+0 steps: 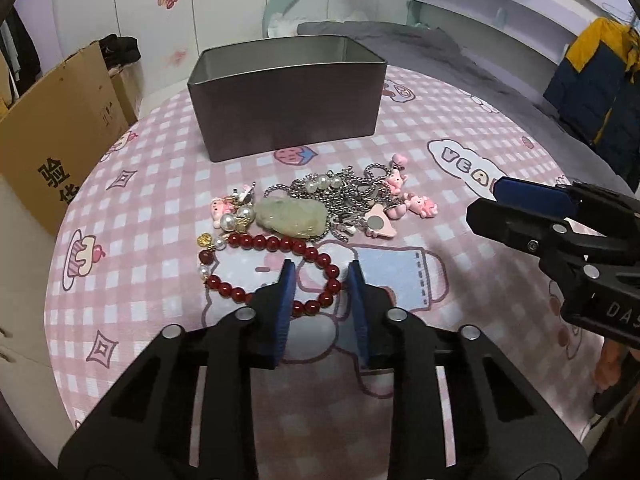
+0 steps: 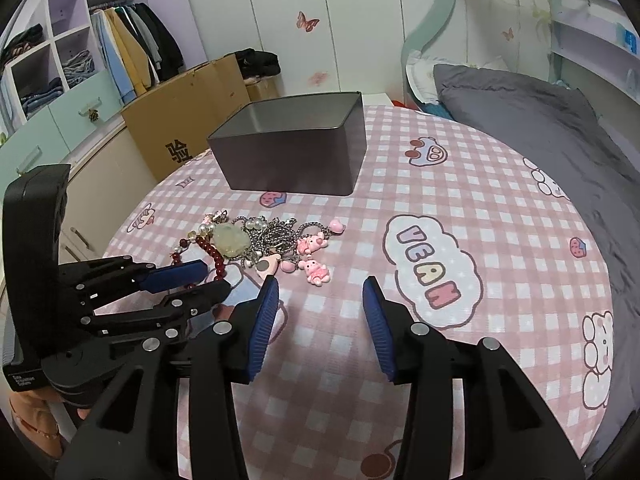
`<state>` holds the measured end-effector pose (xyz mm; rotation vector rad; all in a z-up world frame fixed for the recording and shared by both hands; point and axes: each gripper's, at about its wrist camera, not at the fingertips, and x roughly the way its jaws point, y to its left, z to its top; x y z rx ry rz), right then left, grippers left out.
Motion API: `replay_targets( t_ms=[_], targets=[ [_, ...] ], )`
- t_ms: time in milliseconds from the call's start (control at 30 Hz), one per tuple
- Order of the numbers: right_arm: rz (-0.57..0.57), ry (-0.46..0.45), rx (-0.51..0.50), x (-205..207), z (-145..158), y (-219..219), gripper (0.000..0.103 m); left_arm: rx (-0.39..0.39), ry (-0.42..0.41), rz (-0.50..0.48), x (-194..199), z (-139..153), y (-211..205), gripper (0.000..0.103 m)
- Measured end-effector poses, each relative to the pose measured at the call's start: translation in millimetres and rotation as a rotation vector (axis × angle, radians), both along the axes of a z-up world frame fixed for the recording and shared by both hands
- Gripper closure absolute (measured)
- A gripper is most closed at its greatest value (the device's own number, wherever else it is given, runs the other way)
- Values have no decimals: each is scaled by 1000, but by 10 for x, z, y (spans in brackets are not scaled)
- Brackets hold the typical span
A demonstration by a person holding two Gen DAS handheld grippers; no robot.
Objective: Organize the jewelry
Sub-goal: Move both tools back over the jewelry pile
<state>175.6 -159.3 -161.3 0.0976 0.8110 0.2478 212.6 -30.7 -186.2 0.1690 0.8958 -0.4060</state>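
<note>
A pile of jewelry lies on the pink checked tablecloth (image 1: 440, 240): a red bead bracelet (image 1: 280, 246), a pale green jade pendant (image 1: 292, 216), silver chains (image 1: 348, 192), pearls and pink charms (image 1: 420, 204). Behind it stands an open, empty grey metal tin (image 1: 288, 96). My left gripper (image 1: 322, 270) is open, its fingers straddling the right part of the red bracelet (image 2: 214, 258). My right gripper (image 2: 320, 288) is open and empty, just right of the pile (image 2: 272, 240). It shows at the right of the left wrist view (image 1: 486, 200). The tin (image 2: 296, 152) is beyond.
A cardboard box (image 1: 60, 128) stands off the table's left edge. A grey bed (image 2: 540, 128) lies to the right, with a dark jacket (image 1: 596, 92) hanging beyond. A wardrobe with clothes (image 2: 120, 48) is at the back left.
</note>
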Motion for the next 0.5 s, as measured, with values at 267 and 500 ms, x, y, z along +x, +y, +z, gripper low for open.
replay_targets(
  t_ms=[267, 500],
  targets=[
    [18, 38, -48, 112, -114, 93, 62, -139, 45, 67, 5, 20, 373, 95],
    [38, 57, -145, 296, -214, 214, 62, -293, 39, 118, 9, 214, 718, 95]
  ],
)
